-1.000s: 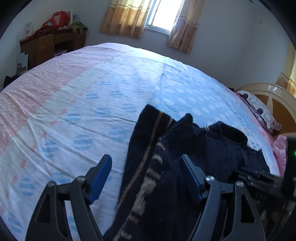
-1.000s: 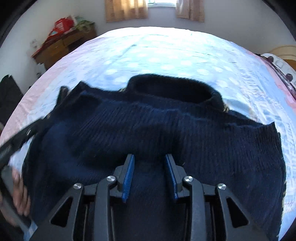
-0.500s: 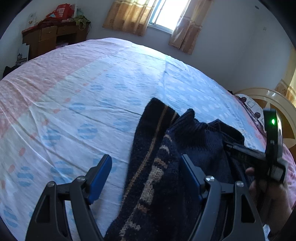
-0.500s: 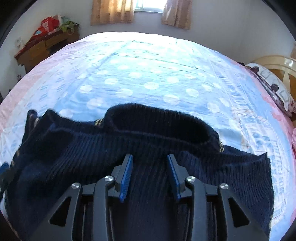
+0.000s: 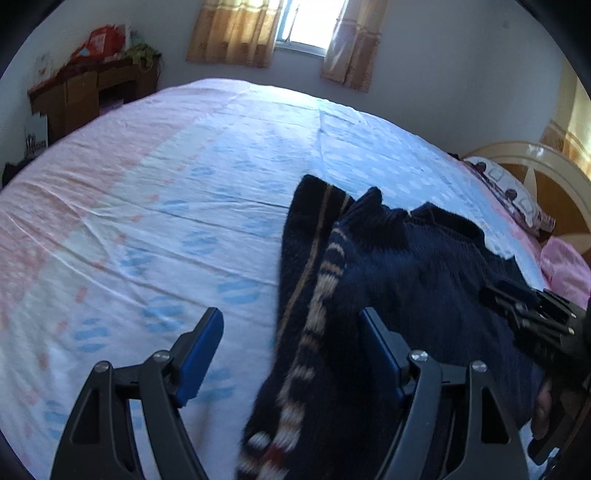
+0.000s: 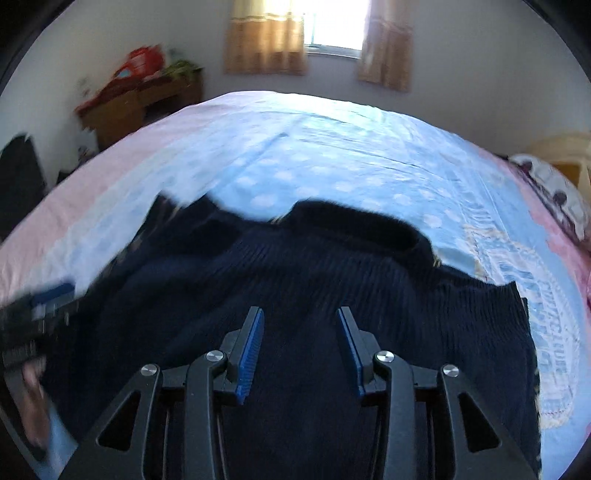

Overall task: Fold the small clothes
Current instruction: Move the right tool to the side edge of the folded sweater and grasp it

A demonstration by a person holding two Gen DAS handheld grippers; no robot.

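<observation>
Daylight from the curtained window [image 6: 334, 35] blows out its panes and leaves the dark sweater [image 6: 314, 295] detailless, while fisheye bending curves the bed [image 5: 147, 184] and motion blur smears the right view's left edge.

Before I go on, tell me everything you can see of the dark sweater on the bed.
The sweater is a navy ribbed knit with a darker collar at its far edge. In the left wrist view, tan and cream stripes run along a sleeve folded over its left side. It lies loosely, partly folded, on the dotted blue and pink bedsheet. Both grippers stand over it with jaws apart; neither visibly grips it.
</observation>
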